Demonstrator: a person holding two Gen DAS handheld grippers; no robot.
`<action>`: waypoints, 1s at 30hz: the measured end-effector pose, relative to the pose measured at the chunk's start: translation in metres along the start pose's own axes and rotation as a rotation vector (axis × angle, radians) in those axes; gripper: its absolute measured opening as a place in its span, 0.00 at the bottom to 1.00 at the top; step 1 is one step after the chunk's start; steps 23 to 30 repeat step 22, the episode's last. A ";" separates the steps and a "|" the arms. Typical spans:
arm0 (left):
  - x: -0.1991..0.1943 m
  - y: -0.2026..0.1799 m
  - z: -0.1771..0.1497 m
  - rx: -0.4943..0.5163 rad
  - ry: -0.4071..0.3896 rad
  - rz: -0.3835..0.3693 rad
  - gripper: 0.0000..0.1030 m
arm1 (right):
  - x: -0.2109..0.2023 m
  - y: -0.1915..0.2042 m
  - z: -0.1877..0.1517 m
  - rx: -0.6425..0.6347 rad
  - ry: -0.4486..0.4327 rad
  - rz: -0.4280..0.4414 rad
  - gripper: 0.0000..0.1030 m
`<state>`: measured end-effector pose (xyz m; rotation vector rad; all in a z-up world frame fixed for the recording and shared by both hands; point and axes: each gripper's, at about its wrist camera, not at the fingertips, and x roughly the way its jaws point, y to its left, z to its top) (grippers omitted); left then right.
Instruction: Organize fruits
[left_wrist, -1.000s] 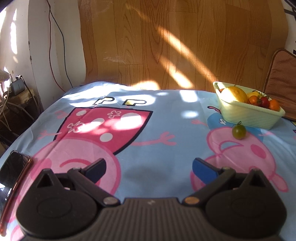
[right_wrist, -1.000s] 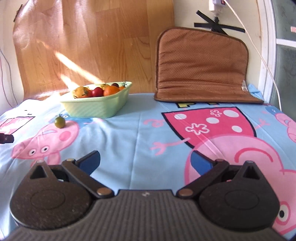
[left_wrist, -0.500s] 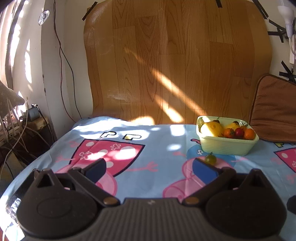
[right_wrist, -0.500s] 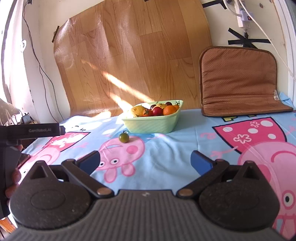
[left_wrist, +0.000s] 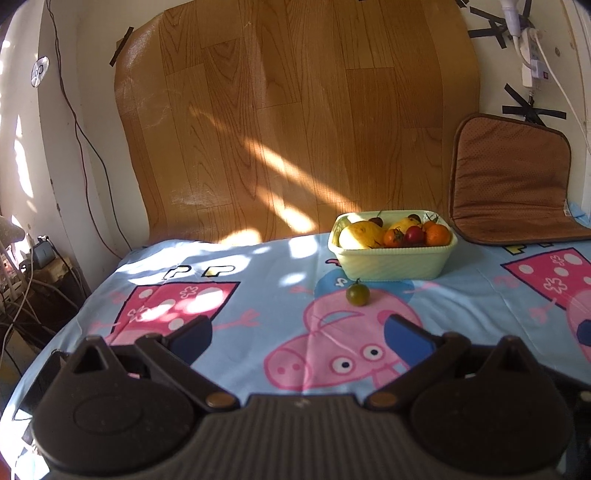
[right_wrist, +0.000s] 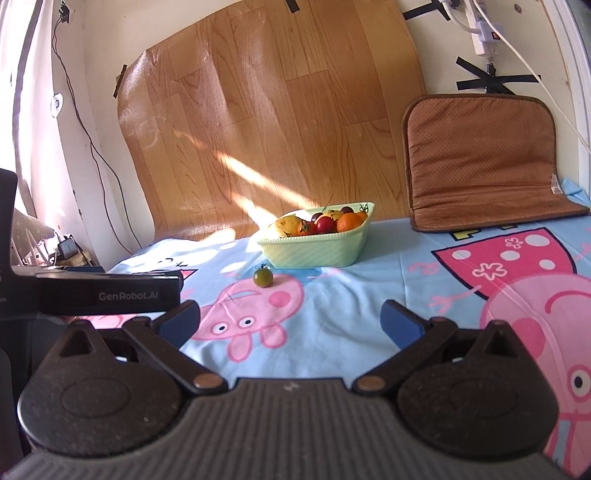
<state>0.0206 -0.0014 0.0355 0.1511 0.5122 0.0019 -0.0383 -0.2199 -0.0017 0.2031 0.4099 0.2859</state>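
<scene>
- The small green tomato (left_wrist: 357, 293) lies alone on the cartoon-print cloth (left_wrist: 280, 280), just in front of the pale green basket (left_wrist: 393, 264) and not touching it.
- In my right view the same tomato (right_wrist: 263, 277) sits on the pink pig drawing, left of the near corner of the basket (right_wrist: 314, 254).
- The basket holds a yellow fruit (left_wrist: 360, 235), an orange (left_wrist: 438, 235) and some red tomatoes (left_wrist: 414, 234).
- My left gripper (left_wrist: 295, 334) hovers above the cloth with the jaws wide apart and nothing between them; the tomato is ahead of it, well apart.
- My right gripper (right_wrist: 290, 321) is also spread wide and empty, well apart from the tomato.
- The body of my left gripper (right_wrist: 103, 291) shows at the left edge of the right view.
- A brown cushion (left_wrist: 511, 177) leans on the wall right of the basket, and a wood-pattern sheet (left_wrist: 295, 122) stands behind.
</scene>
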 end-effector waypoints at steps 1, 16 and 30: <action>-0.001 -0.002 -0.001 -0.004 0.008 -0.010 1.00 | -0.001 -0.001 0.000 0.002 -0.001 0.001 1.00; -0.007 -0.014 -0.002 -0.001 0.017 -0.025 1.00 | -0.009 -0.010 -0.002 0.032 -0.012 -0.001 1.00; -0.006 -0.016 -0.002 0.017 0.007 -0.046 1.00 | -0.010 -0.013 -0.001 0.039 -0.013 -0.005 1.00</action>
